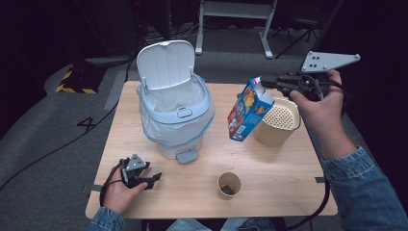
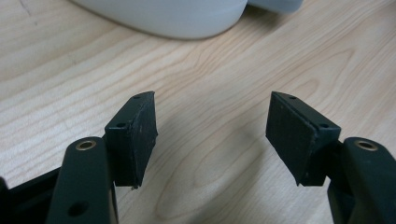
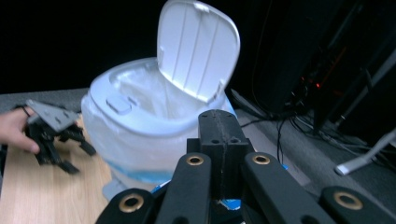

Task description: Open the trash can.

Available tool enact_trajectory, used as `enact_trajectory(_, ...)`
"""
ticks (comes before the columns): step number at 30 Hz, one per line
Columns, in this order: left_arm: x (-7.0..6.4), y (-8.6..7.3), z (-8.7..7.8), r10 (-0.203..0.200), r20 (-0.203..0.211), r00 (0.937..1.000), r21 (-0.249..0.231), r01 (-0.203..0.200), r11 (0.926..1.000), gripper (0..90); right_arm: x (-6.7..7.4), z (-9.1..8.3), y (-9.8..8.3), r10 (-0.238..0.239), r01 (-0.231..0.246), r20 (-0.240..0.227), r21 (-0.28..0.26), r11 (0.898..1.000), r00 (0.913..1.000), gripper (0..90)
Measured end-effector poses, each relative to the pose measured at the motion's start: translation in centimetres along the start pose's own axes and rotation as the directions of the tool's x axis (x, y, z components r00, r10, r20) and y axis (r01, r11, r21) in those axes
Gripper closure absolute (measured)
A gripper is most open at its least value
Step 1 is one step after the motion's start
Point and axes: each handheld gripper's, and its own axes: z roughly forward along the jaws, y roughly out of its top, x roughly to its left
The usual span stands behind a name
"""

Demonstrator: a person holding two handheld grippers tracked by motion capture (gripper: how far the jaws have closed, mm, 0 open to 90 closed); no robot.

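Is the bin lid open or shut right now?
Open. The bin's lid stands raised behind the rim, and the liner bag inside shows from above; the right gripper view shows it raised too.

A paper cup (image 1: 229, 185) stands on the wooden worktop (image 1: 279, 183), between the two pairs of jaws and nearer the person's edge, with something dark at its bottom. A beige round container (image 1: 278, 121) with a perforated top stands below the right jaws. On the floor beyond the worktop, far from both pairs of jaws, are a white metal frame (image 1: 235, 14), black-and-yellow hazard tape (image 1: 72, 82) and dark cables (image 1: 57, 144).
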Motion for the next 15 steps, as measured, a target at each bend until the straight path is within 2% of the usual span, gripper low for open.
enact_trajectory(3, -0.1, 0.2, 0.2, 0.017, -0.018, 0.9997, 0.005, -0.017, 0.9998, 33.6, -0.3, 0.7, 2.1, -0.014, 0.013, -0.018, -0.024, 1.0, 0.9997, 90.0)
enact_trajectory(5, -0.3, 0.3, 0.4, 0.03, -0.027, 0.9992, 0.011, -0.029, 0.9995, 33.3, -0.3, 0.9, 2.7, -0.016, 0.016, -0.021, -0.026, 1.0, 0.9996, 90.0)
enact_trajectory(6, -0.3, 0.3, 0.4, 0.038, -0.033, 0.9987, 0.012, -0.038, 0.9992, 32.9, -0.5, 1.4, 3.8, -0.026, 0.026, -0.024, -0.029, 0.999, 0.9994, 90.0)
enact_trajectory(9, -0.4, 0.4, 0.5, 0.03, -0.032, 0.9991, 0.013, -0.029, 0.9995, 32.4, -0.8, 1.8, 4.9, -0.03, 0.029, -0.028, -0.029, 0.999, 0.9992, 90.0)
enact_trajectory(11, -0.4, 0.5, 0.6, 0.045, -0.037, 0.9983, 0.018, -0.044, 0.9989, 31.0, -1.1, 2.4, 6.4, -0.036, 0.035, -0.027, -0.029, 0.999, 0.999, 90.0)
enact_trajectory(13, -0.5, 0.5, 0.7, 0.053, -0.043, 0.9977, 0.024, -0.052, 0.9984, 30.3, -1.2, 2.5, 6.8, -0.033, 0.033, -0.029, -0.029, 0.999, 0.999, 90.0)
enact_trajectory(15, -0.6, 0.6, 0.7, 0.046, -0.043, 0.998, 0.025, -0.045, 0.9987, 29.8, -1.4, 2.8, 7.7, -0.035, 0.035, -0.024, -0.03, 0.999, 0.9991, 90.0)
